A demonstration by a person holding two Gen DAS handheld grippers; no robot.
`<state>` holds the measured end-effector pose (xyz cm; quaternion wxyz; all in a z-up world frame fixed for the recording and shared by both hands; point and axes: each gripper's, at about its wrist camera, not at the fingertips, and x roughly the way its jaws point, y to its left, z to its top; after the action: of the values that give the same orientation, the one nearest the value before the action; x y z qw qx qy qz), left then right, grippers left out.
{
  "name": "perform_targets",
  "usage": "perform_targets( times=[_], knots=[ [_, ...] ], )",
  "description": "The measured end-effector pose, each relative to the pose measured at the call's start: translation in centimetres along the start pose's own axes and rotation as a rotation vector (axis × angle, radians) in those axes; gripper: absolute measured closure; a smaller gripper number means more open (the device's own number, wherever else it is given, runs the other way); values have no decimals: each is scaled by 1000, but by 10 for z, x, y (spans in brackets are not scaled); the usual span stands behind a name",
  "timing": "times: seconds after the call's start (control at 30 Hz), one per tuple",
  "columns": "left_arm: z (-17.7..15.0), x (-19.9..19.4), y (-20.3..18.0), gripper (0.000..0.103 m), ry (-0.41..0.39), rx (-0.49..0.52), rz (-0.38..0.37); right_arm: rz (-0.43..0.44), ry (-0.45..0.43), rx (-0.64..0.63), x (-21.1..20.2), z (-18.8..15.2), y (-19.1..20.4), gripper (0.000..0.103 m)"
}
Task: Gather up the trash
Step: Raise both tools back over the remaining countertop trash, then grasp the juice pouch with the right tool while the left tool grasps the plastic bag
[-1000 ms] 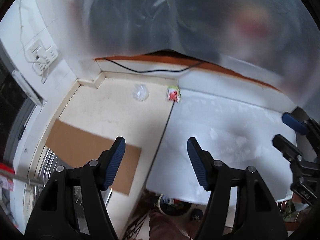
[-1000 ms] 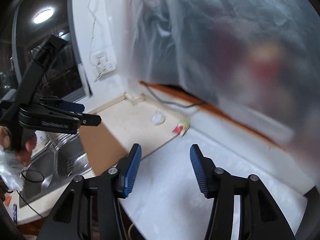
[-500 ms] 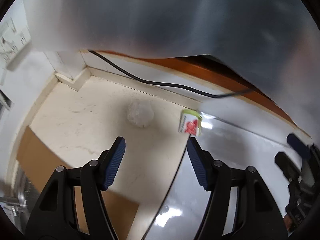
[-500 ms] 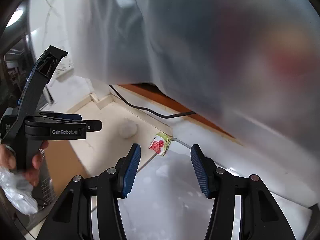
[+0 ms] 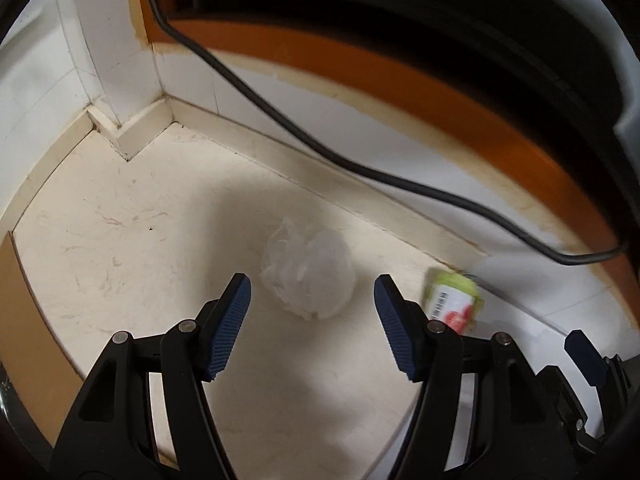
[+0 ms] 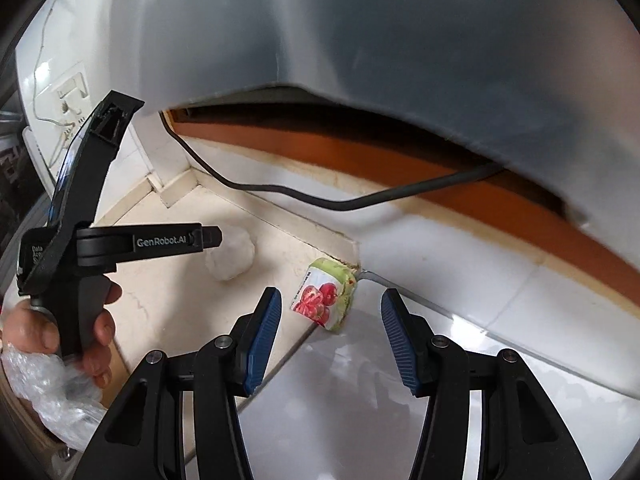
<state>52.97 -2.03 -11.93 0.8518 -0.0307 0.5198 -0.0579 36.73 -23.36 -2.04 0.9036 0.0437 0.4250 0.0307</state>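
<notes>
Two pieces of trash lie on the cream counter (image 5: pixel 120 240) near its back corner, each with a gripper bearing on it. Left first: the crumpled clear wrap (image 5: pixel 308 276) sits dead ahead of the left gripper (image 5: pixel 312 320), just past the fingertips and centred on the gap — jaws apart, nothing between the pads, no contact visible. The wad is roughly round, no long axis worth aligning to. The left hand (image 6: pixel 68 332) grips its handle with the tool pitched steeply down at the counter; a bunch of clear plastic (image 6: pixel 44 392) is bunched under the same fist. Moving right: the small fruit-printed packet (image 6: pixel 326 298) lies at the seam where cream counter meets the white slab (image 6: pixel 400 420), long axis running away from the camera and canted slightly to the right. The right gripper (image 6: pixel 328 336) points down at it, jaws apart and empty, packet just beyond the tips — the nearer tool for that item. A black cable (image 6: pixel 320 200) trails along the wall behind both; worth staying clear of, in my judgement.
</notes>
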Motion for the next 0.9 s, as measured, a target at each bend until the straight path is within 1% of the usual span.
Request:
perform_targets(
  times=[0.13,0.3,0.5,0.57,0.67,0.77,0.9],
  knots=[
    [-1,20,6,42,3,12,2,-6,10,13,28,-2,7,50],
    [-3,40,11,42,21,9,0,-10,34,71,74,-2,13,50],
    [-4,53,12,42,13,-1,-53,-28,77,142,124,-6,11,50],
    [-7,56,11,42,-3,4,-66,-38,88,153,137,-10,11,50],
    [-10,57,12,42,-25,10,-82,-36,90,159,150,-14,10,50],
    [-13,55,15,42,-57,28,-90,-42,76,144,156,-16,14,50],
    [-18,53,16,42,-74,48,-103,-54,67,120,161,-18,19,50]
  ],
)
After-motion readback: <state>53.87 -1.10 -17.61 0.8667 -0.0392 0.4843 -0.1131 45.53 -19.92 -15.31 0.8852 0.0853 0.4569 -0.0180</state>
